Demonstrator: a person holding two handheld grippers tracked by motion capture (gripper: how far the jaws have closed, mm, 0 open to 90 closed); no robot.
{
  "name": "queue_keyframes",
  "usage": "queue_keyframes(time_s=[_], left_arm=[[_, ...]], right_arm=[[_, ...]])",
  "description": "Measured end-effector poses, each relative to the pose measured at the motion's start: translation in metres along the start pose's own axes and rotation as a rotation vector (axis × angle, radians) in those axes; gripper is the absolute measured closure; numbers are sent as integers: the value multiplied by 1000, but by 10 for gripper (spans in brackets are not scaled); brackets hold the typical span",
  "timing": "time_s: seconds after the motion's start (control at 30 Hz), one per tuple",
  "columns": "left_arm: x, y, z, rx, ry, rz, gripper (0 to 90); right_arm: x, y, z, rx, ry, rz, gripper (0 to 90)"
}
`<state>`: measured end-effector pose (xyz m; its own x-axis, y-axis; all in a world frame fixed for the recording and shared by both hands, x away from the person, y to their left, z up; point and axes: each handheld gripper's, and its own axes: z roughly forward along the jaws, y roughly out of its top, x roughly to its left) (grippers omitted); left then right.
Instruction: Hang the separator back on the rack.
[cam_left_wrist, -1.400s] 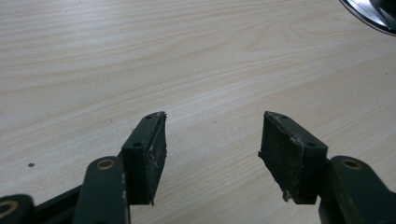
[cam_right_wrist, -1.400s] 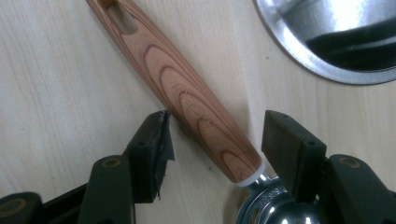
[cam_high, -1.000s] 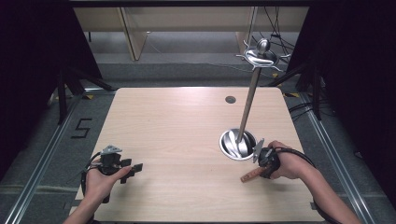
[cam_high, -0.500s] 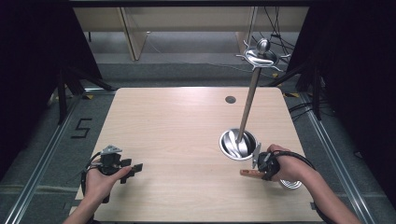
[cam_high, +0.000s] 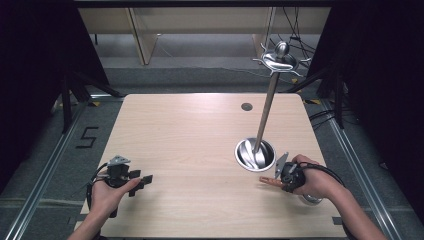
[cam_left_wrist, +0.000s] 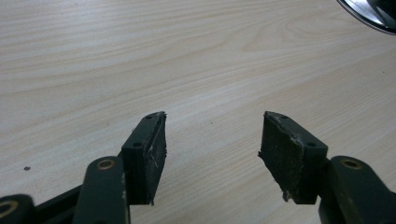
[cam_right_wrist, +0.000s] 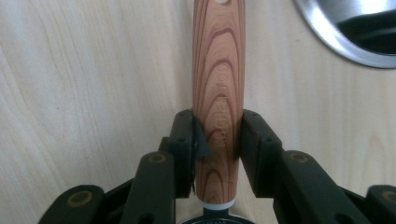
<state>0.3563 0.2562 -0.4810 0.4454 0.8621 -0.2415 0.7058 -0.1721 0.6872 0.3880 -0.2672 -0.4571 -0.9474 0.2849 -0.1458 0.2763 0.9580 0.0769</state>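
A utensil's wooden handle (cam_right_wrist: 218, 70) lies just over the light wood table (cam_high: 190, 145), pointing left from my right gripper (cam_high: 276, 181). The jaws have just been closing, and both pads now press on the handle (cam_high: 267, 180). A round metal part (cam_high: 311, 199) shows under the person's right wrist. In the right gripper view, my right gripper (cam_right_wrist: 217, 135) pinches the handle near its lower end. My left gripper (cam_high: 142, 181) rests at the front left, open, with bare table between its pads (cam_left_wrist: 289, 158).
A tall steel stand rises from a round dished base (cam_high: 255, 153) just beyond the right gripper, its pole (cam_high: 265, 117) leaning to a hooked top (cam_high: 279, 60). A dark cable hole (cam_high: 246, 106) sits near the table's far edge. Floor rails run along both sides.
The right gripper's jaws have closed onto the wooden handle, and the hand has shifted slightly right and nearer. A metal part now shows by the wrist. The left hand stayed put.
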Motion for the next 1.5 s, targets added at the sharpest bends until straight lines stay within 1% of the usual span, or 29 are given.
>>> queue_keyframes(time_s=[0.03,0.07,0.1,0.13,0.17,0.2,0.23,0.27,0.3,0.33,0.37,0.43,0.47,0.5,0.57,0.6,0.63,0.7,0.87,1.0,1.07,1.13,1.17,1.27,1.3,1.33,1.4,1.43,1.5], left_arm=[[0,0,1,-2,6,-9,399],[0,0,1,-5,4,-12,399],[2,0,-2,20,1,19,399],[0,0,0,-7,2,-9,398],[0,0,1,-9,7,-11,397],[0,0,1,-8,7,-11,397],[0,0,0,-4,2,-8,396],[2,0,-2,19,2,17,396],[2,0,-1,16,1,15,395],[2,0,-1,16,1,15,395],[2,0,-1,16,1,15,395],[2,0,-1,15,4,16,395],[1,0,0,-7,7,-9,395],[1,0,1,-6,14,-14,395],[1,-1,1,-8,12,-13,395],[1,-1,1,-10,12,-13,395],[0,-1,0,-11,10,-11,395],[1,0,0,-8,10,-9,396],[1,0,1,-4,14,-7,401],[1,-1,1,-7,15,-11,399],[1,-1,0,-8,15,-12,398],[1,-1,0,-8,15,-11,398],[1,0,0,-7,16,-12,398],[1,0,0,-4,16,-10,397],[0,0,0,-1,19,-14,396],[0,0,0,1,19,-13,395],[0,-1,0,-1,23,-20,395],[2,0,-3,23,17,11,394],[2,0,-2,13,17,4,393]], right_arm=[[1,-4,-4,-43,-12,34,685],[1,-4,-4,-43,-12,34,685],[2,-5,-6,-57,-8,41,686],[2,-7,-7,-98,0,41,686],[1,-9,-10,-121,-19,46,686],[0,-11,-11,-139,-19,30,686],[1,-13,-12,-164,-57,43,686],[2,-14,-13,-174,-60,66,687],[2,-16,-15,-180,-63,78,686],[3,-20,-19,-175,-87,103,687],[3,-20,-19,-175,-87,103,687],[1,-24,-19,-201,-94,76,686],[2,-26,-21,-200,-103,107,687],[2,-27,-21,-216,-103,94,687],[6,-30,-23,-235,-107,162,687],[5,-32,-25,-239,-116,164,687],[6,-33,-26,-257,-111,191,687],[5,-38,-29,-281,-105,207,687],[4,-48,-33,-335,-119,245,687],[5,-54,-35,-363,-130,293,687],[5,-56,-37,-371,-138,290,687],[4,-57,-38,-387,-125,302,687],[5,-58,-40,-420,-155,322,687],[6,-58,-41,-439,-159,325,687],[7,-59,-43,-450,-159,341,687],[6,-60,-43,-464,-164,329,688],[6,-61,-44,-479,-169,336,688],[6,-62,-44,-515,-181,349,688],[5,-63,-44,-525,-187,351,688]])
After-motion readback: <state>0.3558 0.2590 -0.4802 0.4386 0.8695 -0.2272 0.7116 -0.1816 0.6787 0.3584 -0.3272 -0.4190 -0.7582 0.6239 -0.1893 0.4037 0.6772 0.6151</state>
